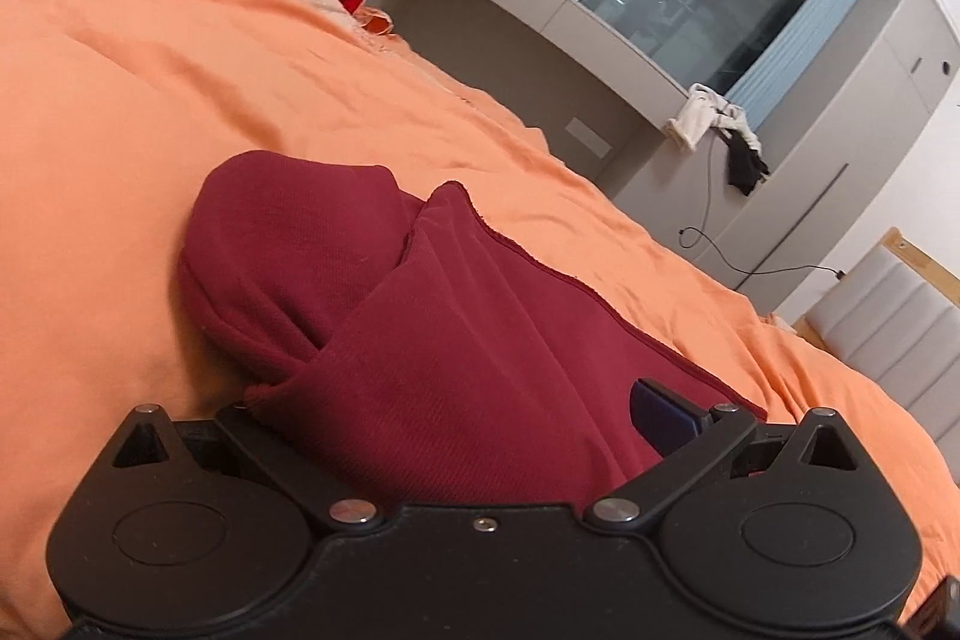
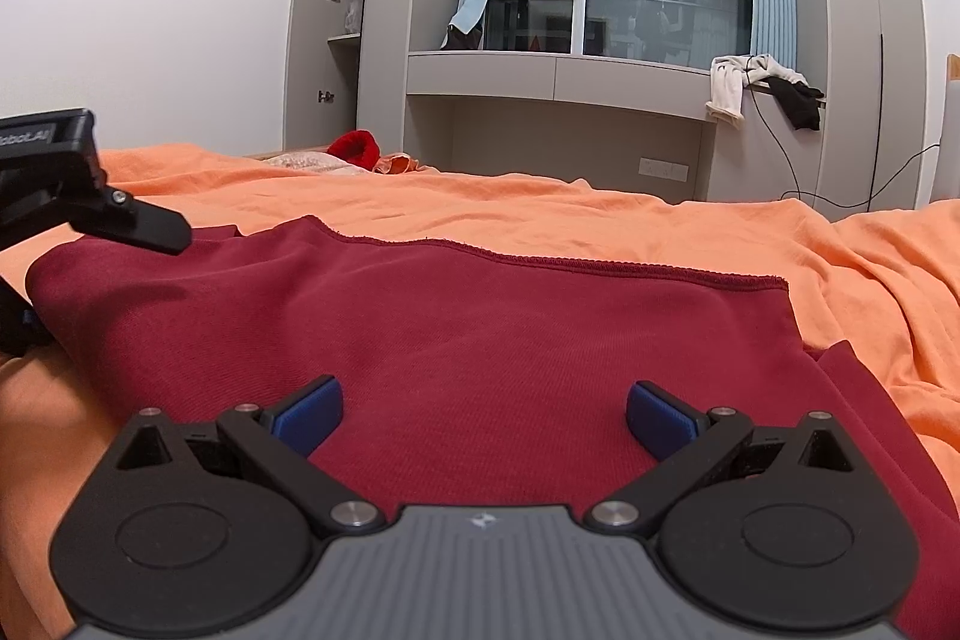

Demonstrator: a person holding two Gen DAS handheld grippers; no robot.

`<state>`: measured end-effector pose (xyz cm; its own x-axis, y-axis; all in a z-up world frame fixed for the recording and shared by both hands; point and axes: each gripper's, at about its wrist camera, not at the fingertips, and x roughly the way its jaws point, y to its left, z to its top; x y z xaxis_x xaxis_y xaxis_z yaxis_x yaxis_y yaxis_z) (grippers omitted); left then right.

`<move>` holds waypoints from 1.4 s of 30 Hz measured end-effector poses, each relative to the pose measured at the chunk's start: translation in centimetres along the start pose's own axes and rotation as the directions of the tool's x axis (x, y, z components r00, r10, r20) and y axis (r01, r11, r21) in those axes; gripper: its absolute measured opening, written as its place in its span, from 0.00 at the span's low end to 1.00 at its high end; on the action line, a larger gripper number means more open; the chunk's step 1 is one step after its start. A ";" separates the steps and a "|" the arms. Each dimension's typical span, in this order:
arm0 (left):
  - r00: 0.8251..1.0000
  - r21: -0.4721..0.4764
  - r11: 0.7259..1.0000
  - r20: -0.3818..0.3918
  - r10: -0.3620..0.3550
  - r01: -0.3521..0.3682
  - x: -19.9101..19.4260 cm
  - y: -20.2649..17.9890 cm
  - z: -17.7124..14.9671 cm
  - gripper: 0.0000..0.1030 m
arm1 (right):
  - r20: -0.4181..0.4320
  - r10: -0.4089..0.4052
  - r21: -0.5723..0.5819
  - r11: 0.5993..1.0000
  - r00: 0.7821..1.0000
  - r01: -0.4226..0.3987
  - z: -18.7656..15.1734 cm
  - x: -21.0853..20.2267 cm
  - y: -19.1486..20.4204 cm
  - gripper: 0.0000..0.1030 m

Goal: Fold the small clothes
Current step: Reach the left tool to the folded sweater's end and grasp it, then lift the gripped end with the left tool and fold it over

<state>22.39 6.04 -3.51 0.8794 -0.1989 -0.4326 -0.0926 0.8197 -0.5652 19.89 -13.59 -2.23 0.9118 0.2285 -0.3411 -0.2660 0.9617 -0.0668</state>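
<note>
A dark red garment point(image 2: 456, 328) lies spread on the orange bedspread point(image 2: 540, 214), its hemmed edge on the far side. My right gripper point(image 2: 485, 415) is open, its blue pads point(image 2: 312, 415) low over the cloth and holding nothing. In the left wrist view the garment point(image 1: 456, 340) is bunched and folded over my left gripper point(image 1: 480, 418). The jaws stand wide, the cloth lies between them and hides the left pad, and the right blue pad point(image 1: 663, 415) shows. The left gripper also shows in the right wrist view point(image 2: 90, 196) at the garment's left edge.
The orange bedspread point(image 1: 150, 100) covers the whole bed. A bright red item point(image 2: 357, 145) and pale fabric lie at the bed's far side. A grey wardrobe, a window ledge with hanging clothes point(image 2: 762, 91) and a cable stand beyond. A padded headboard point(image 1: 888, 316) is at right.
</note>
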 end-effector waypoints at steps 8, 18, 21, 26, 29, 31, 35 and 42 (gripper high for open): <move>1.000 -0.027 1.000 0.001 -0.013 0.013 -0.6 0.9 0.4 0.92 | 0.000 0.001 0.001 1.000 1.000 -0.001 0.0 0.0 0.0 1.00; 0.998 -0.058 0.997 0.024 0.062 -0.060 -1.3 2.0 0.6 0.51 | 0.009 -0.016 -0.018 1.000 1.000 0.016 -0.1 -0.2 0.3 1.00; 0.997 -0.047 0.997 0.040 0.059 -0.057 -1.7 2.0 0.6 0.43 | 0.043 -0.070 -0.080 0.994 0.997 0.073 -0.2 -0.7 1.4 1.00; 0.995 0.040 0.998 0.083 0.051 -0.054 -2.3 0.9 0.3 0.41 | 0.113 -0.135 -0.179 0.972 0.984 0.154 -0.9 -1.2 2.8 1.00; 0.997 0.017 0.999 0.066 0.048 -0.050 -2.1 1.3 0.5 0.49 | 0.109 -0.127 -0.176 0.974 0.986 0.145 -0.9 -1.0 2.5 1.00; 0.998 -0.017 0.999 0.047 0.051 -0.050 -1.8 1.8 0.8 0.51 | 0.105 -0.122 -0.173 0.975 0.987 0.139 -0.8 -0.8 2.3 1.00; 0.997 -0.056 0.997 0.044 0.056 -0.053 -1.5 2.4 1.2 0.52 | 0.109 -0.123 -0.176 0.974 0.986 0.141 -0.9 -0.6 2.2 1.00; 0.996 -0.094 0.994 0.054 0.068 -0.063 -1.1 2.9 1.3 0.52 | 0.110 -0.124 -0.176 0.974 0.986 0.142 -0.9 -0.6 2.2 1.00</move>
<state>21.75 9.33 -3.73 0.8952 -0.1132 -0.4311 -0.1911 0.7763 -0.6007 18.53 -11.77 -2.99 0.9666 0.1226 -0.2249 -0.1844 0.9424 -0.2790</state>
